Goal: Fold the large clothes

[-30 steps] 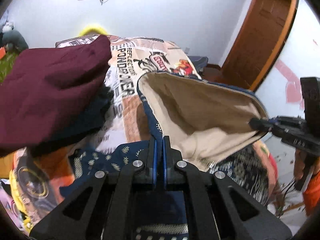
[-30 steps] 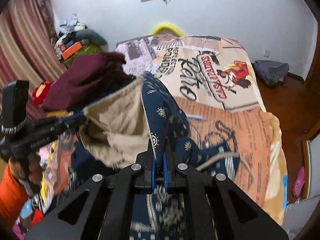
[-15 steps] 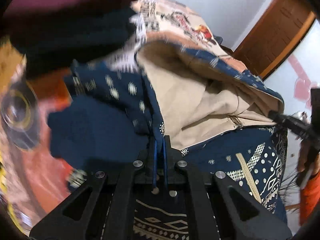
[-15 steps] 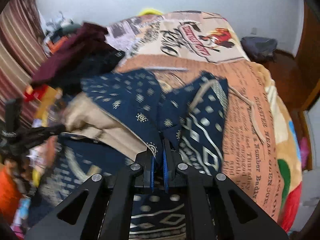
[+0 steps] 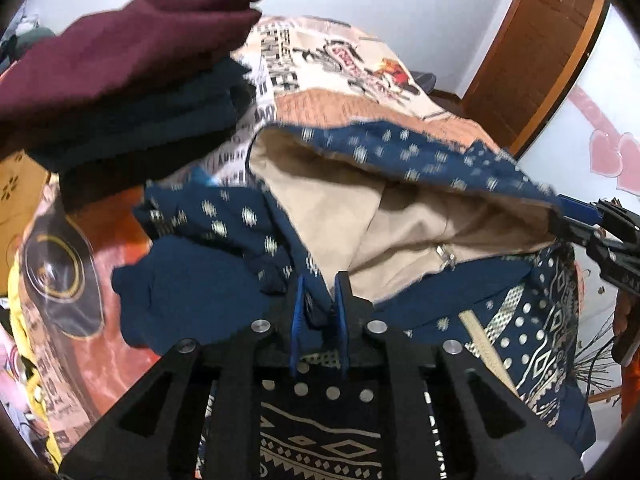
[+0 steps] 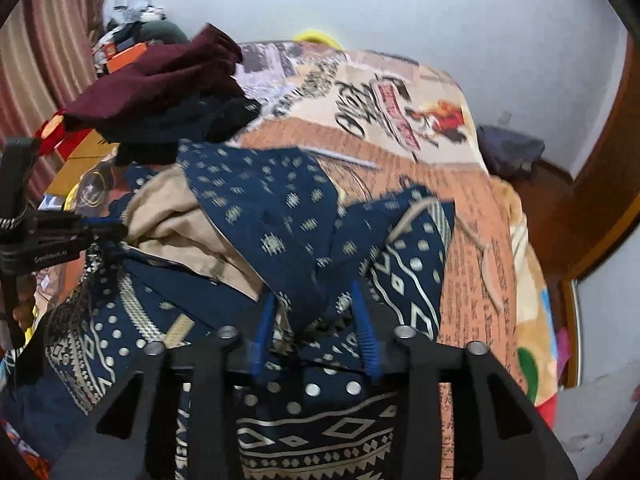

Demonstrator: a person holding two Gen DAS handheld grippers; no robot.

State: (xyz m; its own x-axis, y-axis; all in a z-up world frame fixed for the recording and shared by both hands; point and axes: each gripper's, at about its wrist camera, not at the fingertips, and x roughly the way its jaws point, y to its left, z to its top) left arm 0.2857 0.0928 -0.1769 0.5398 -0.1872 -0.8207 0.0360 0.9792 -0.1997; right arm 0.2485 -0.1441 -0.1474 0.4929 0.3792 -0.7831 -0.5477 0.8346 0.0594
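A navy patterned garment (image 6: 272, 208) with a beige lining (image 5: 400, 216) lies on the bed, its upper part folded over toward me. My left gripper (image 5: 319, 300) is low over the garment's near edge. Its jaws are opening, and a fold of the navy cloth hangs loosely between the blue pads (image 5: 298, 312). My right gripper (image 6: 314, 320) is also opening, wider, with a bunch of navy cloth between its pads (image 6: 362, 328) but clear of them. Each gripper appears at the edge of the other's view: the right gripper (image 5: 592, 220) and the left gripper (image 6: 100, 228).
A pile of maroon and dark clothes (image 6: 160, 84) sits at the bed's far left, close to the garment. The printed blanket (image 6: 400, 120) covers the bed. A wooden door (image 5: 540, 48) and a dark bag (image 6: 508, 152) on the floor are to the right, a curtain (image 6: 40, 60) to the left.
Both grippers came down and brought the raised part of the garment onto the bed. Their jaws, shut on the cloth before, have parted, the right wider than the left.
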